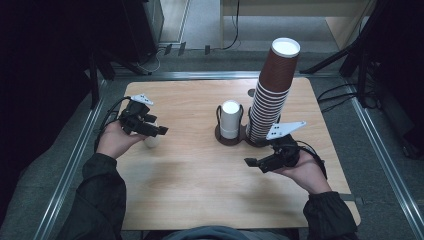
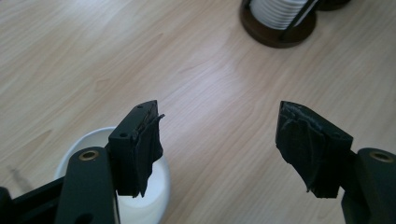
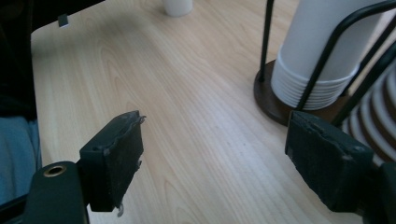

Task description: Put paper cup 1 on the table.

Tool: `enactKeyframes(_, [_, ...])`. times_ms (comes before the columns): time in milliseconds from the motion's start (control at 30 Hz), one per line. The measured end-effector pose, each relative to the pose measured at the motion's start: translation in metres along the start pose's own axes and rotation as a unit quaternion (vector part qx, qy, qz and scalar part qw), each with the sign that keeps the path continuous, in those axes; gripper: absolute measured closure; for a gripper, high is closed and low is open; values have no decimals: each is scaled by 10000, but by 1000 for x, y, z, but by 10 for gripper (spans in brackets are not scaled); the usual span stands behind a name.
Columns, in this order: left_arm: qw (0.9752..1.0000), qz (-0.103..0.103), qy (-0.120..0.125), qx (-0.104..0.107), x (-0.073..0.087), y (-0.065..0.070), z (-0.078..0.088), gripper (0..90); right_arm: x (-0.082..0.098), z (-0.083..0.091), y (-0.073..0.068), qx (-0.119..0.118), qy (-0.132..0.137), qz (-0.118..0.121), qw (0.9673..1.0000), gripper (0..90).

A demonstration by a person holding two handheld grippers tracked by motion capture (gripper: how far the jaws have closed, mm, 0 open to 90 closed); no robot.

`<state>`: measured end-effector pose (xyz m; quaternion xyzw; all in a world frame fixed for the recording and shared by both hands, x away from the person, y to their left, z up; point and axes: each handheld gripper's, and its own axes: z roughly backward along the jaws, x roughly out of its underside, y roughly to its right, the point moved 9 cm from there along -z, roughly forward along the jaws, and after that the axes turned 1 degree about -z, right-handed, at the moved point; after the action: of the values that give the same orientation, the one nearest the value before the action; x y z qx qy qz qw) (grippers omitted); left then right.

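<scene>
wooden table (image 1: 200,190), cables on grey floor (image 1: 340,95), possibly desk legs (image 1: 222,25) behind.

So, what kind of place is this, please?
Probably a lab or recording workspace, not a café: a bare wooden table in a metal frame, loose cables on a grey floor, and cup stacks set out for handling.

- Table (image 1: 200,190) near half bare, wide passage between both hands.
- Cup holder (image 1: 231,136) with white cups and tall brown stack (image 1: 272,90) block centre-right.
- Single white cup (image 1: 151,139) stands at left.
</scene>
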<state>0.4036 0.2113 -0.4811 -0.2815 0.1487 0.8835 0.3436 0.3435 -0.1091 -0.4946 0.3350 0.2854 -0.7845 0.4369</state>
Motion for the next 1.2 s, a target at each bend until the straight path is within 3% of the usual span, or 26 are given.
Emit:
enactKeyframes(233, [9994, -26, 29, 353, -2, 19, -4, 302, 1, 14, 10, 65, -3, -251, 9997, 247])
enactKeyframes(500, [9969, -222, 92, 747, -7, 41, -6, 311, -2, 30, 19, 269, -38, -184, 9995, 240])
enactKeyframes(600, [9962, -313, 65, 810, -8, 49, -8, 321, -8, 41, 22, 245, -25, -274, 9993, 239])
enactKeyframes(867, [9940, -408, 62, 1015, -10, 63, -15, 307, -26, 70, 38, 473, 23, -274, 9985, 236])
enactKeyframes(1033, [9925, -473, 200, 1106, -9, 73, -19, 316, -42, 86, 52, 624, 150, -365, 9973, 218])
enactKeyframes(1100, [9905, -475, 224, 1273, -7, 79, -21, 316, -45, 88, 53, 652, 143, -354, 9971, 215])
enactKeyframes(1200, [9904, -546, 142, 1265, -3, 85, -25, 316, -57, 95, 57, 711, 154, -243, 9971, 209])
